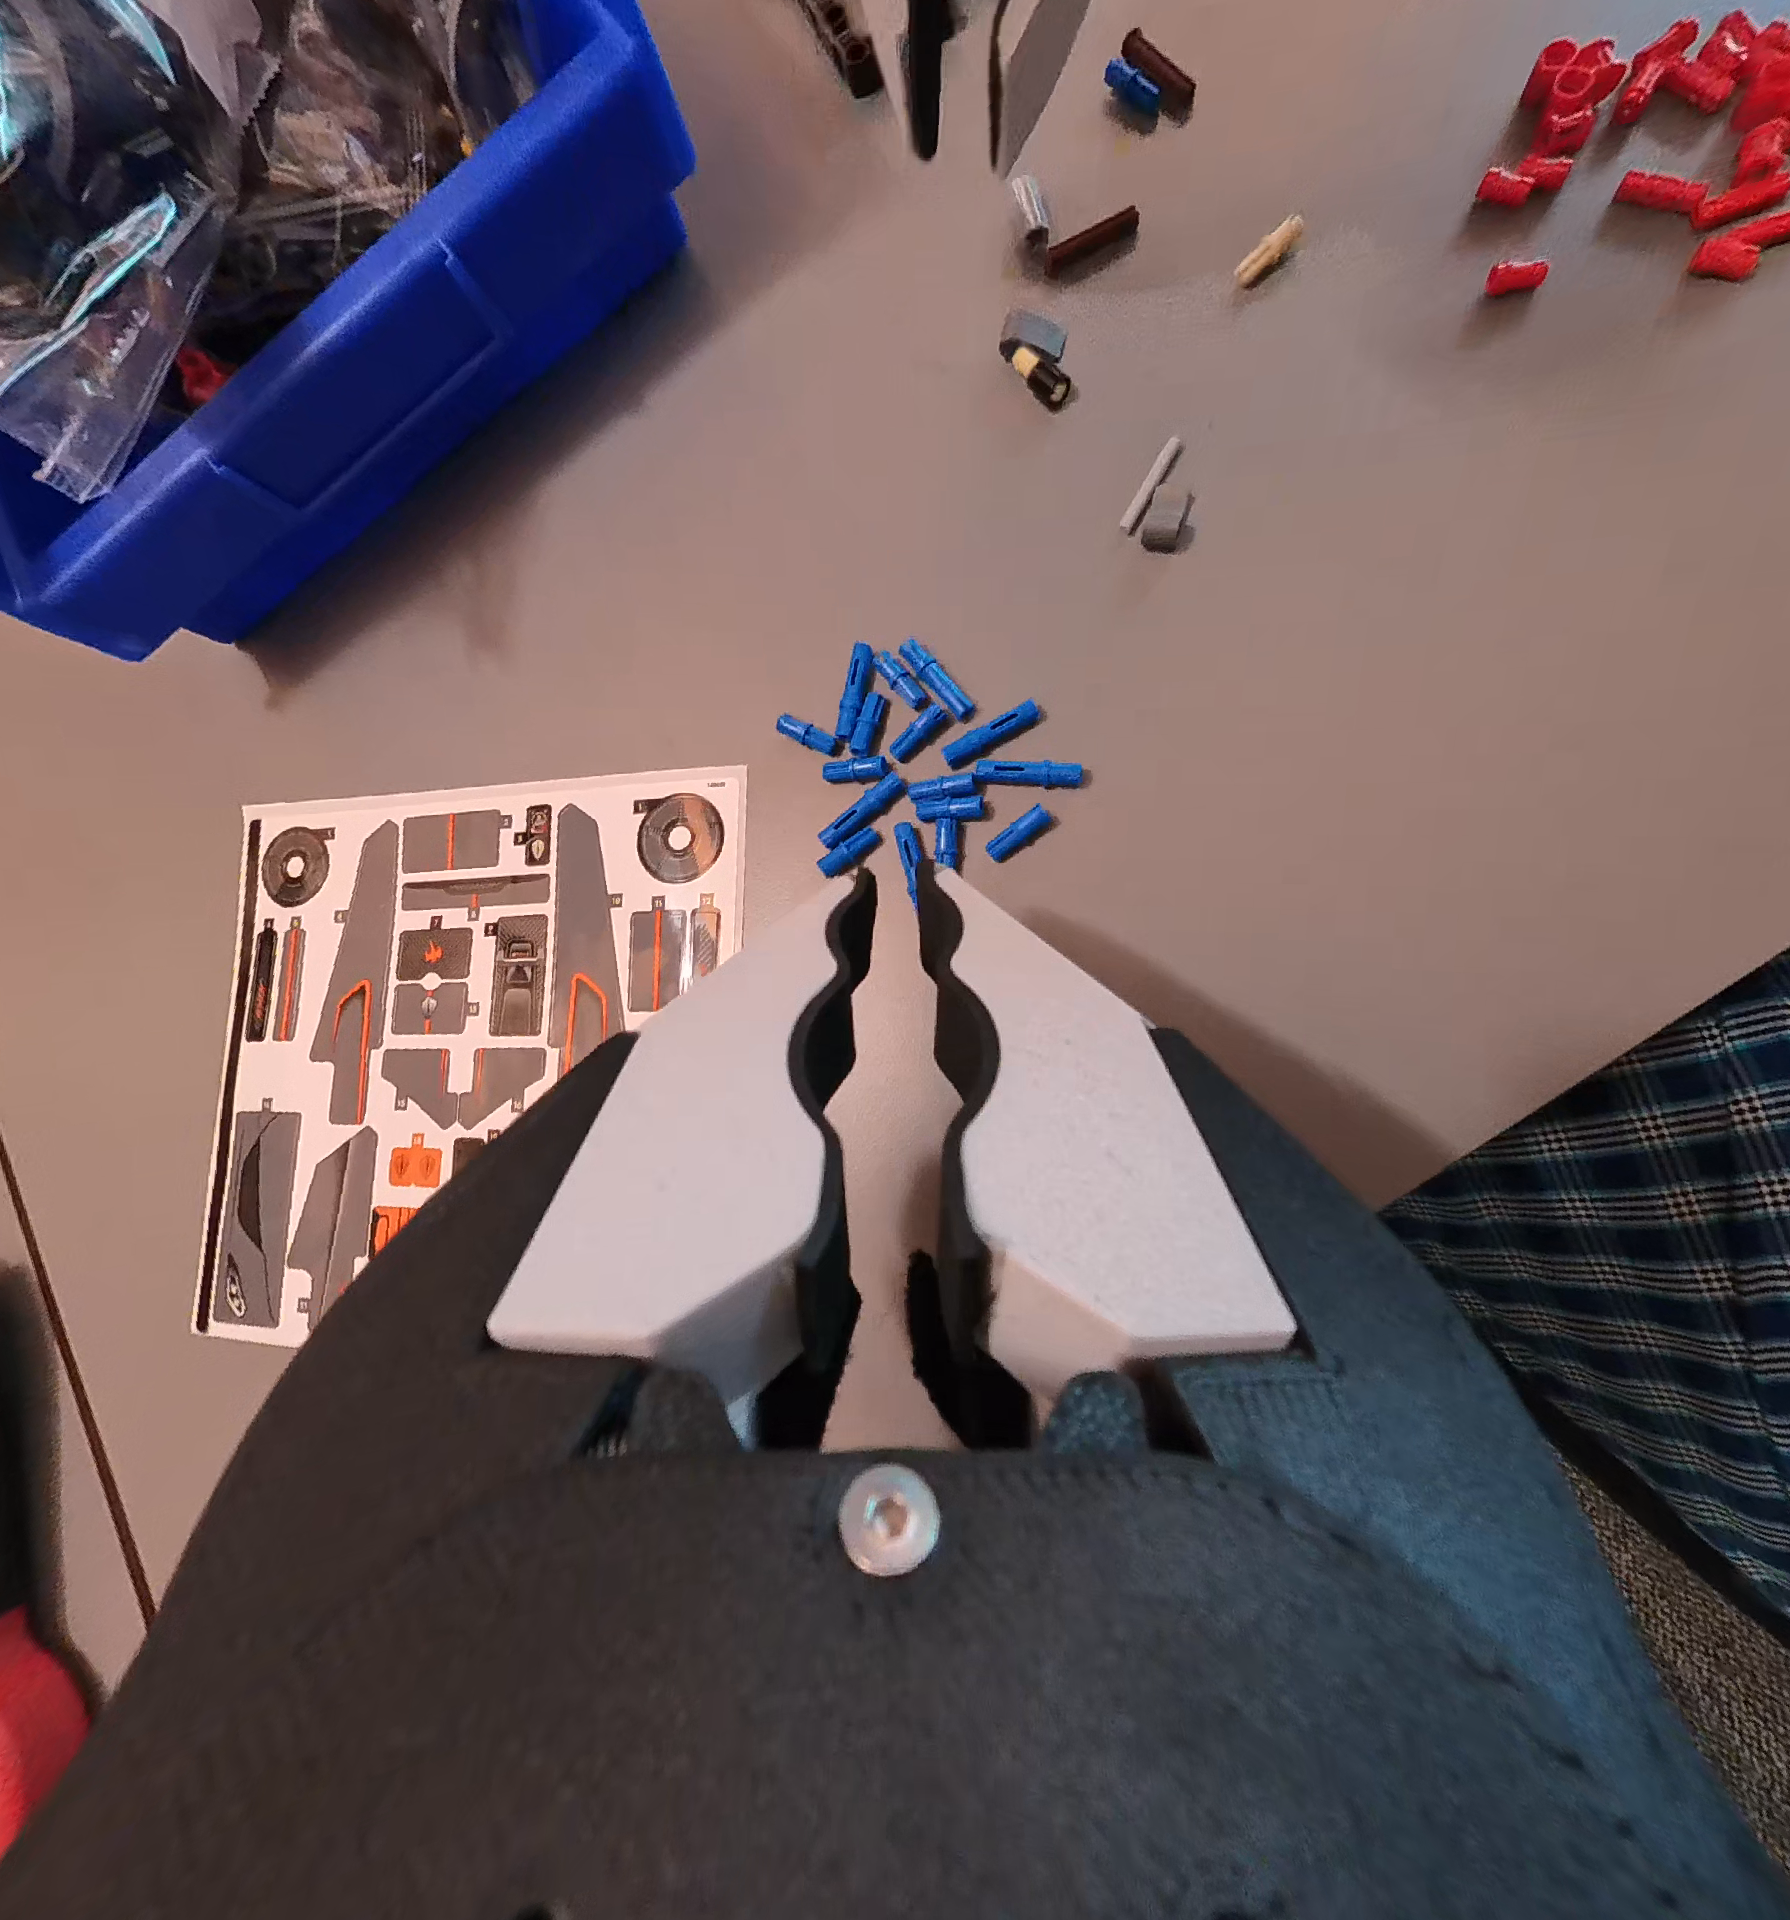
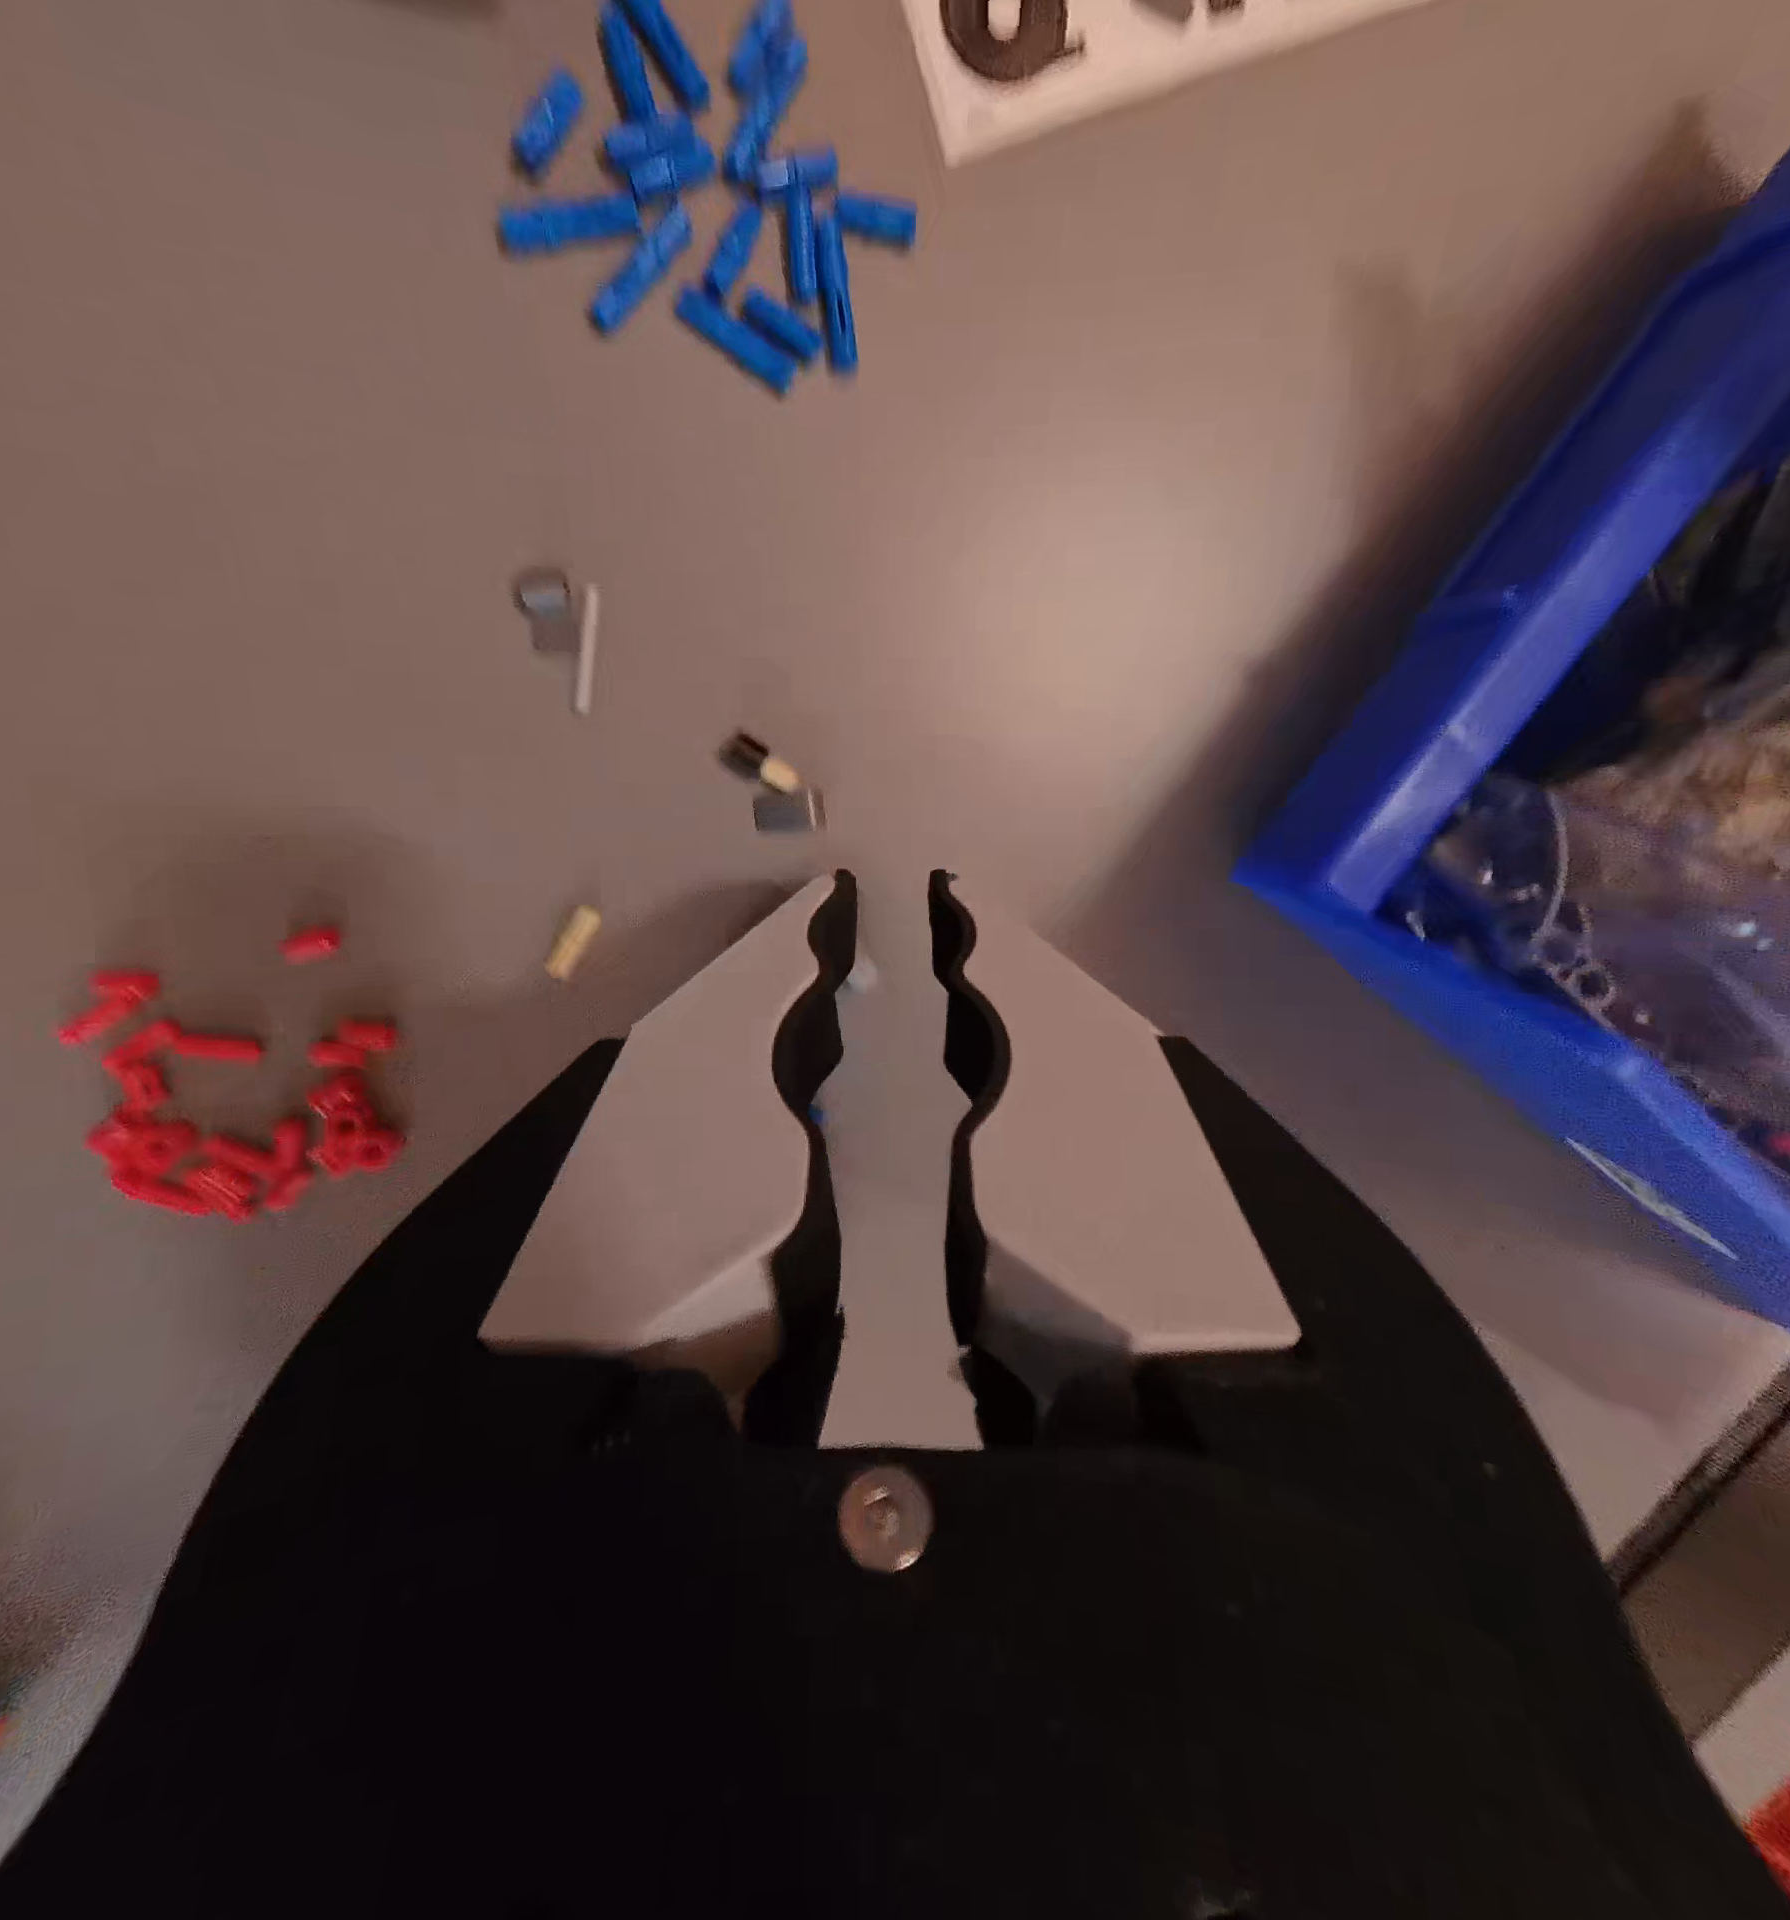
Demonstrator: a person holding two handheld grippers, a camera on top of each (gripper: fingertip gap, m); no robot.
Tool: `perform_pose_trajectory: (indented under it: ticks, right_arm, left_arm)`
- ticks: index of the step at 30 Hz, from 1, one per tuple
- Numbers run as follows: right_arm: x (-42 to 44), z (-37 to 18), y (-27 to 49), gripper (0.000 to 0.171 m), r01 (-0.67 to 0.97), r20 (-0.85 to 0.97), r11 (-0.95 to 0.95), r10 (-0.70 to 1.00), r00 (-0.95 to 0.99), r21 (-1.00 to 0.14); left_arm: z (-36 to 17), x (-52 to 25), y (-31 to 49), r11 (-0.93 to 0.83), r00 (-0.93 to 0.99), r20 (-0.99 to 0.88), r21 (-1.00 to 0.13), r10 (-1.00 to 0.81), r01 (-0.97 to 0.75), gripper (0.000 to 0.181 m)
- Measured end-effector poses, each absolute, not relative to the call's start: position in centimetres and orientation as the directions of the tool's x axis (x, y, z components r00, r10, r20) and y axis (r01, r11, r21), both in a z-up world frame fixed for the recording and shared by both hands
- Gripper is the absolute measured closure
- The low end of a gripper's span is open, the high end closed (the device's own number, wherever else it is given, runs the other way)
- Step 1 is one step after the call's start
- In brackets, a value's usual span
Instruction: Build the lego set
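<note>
A pile of small blue pins (image 1: 932, 769) lies on the grey table; it also shows blurred in the right wrist view (image 2: 714, 208). My left gripper (image 1: 899, 881) is low at the near edge of the pile, its jaws a narrow gap apart, with one blue pin (image 1: 910, 868) lying between the tips, not clamped. My right gripper (image 2: 891, 881) is open and empty above bare table, just beside a small grey, black and tan piece (image 2: 777, 790). A heap of red pieces (image 1: 1680, 135) lies at the far right, and left of the right gripper (image 2: 236, 1112).
A blue bin (image 1: 434, 312) of bagged parts stands at the back left; it also shows in the right wrist view (image 2: 1493, 727). A sticker sheet (image 1: 455, 987) lies left of the left gripper. Loose grey pieces (image 1: 1161, 509), a tan pin (image 1: 1268, 249) and dark axles (image 1: 1088, 239) lie beyond. Plaid cloth (image 1: 1649, 1195) is at right. About 15 centimetres separates my left fingertips from my right.
</note>
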State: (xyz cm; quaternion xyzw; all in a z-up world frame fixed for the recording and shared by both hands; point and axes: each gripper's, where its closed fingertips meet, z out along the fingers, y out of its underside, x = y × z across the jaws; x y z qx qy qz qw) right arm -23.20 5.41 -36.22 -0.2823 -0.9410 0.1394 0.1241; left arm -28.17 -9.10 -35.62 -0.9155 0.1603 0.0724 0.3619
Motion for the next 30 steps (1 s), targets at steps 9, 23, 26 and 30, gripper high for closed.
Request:
perform_pose_trajectory:
  ticks: [9,23,26,30]
  right_arm:
    - [-23.3,-38.0,7.6,0.153,0.462,0.243,0.833,0.537,-0.808,-0.304]
    - [-18.3,-38.3,9.6,0.146,0.618,0.072,0.698,0.682,-0.728,-0.361]
    - [-18.4,-38.7,9.4,0.144,0.651,0.047,0.661,0.714,-0.698,-0.372]
    - [-18.3,-39.0,9.1,0.152,0.682,0.019,0.613,0.749,-0.662,-0.399]
  left_arm:
    - [-35.4,-28.2,-9.2,-0.689,0.936,-0.257,-0.635,-0.239,-0.35,0.175]
    - [-35.8,-28.0,-9.2,-0.694,0.935,-0.252,-0.628,-0.249,-0.354,0.175]
    - [-35.4,-28.1,-9.2,-0.69,0.936,-0.256,-0.633,-0.241,-0.35,0.176]
    - [-35.6,-28.0,-9.1,-0.69,0.935,-0.253,-0.631,-0.247,-0.353,0.176]
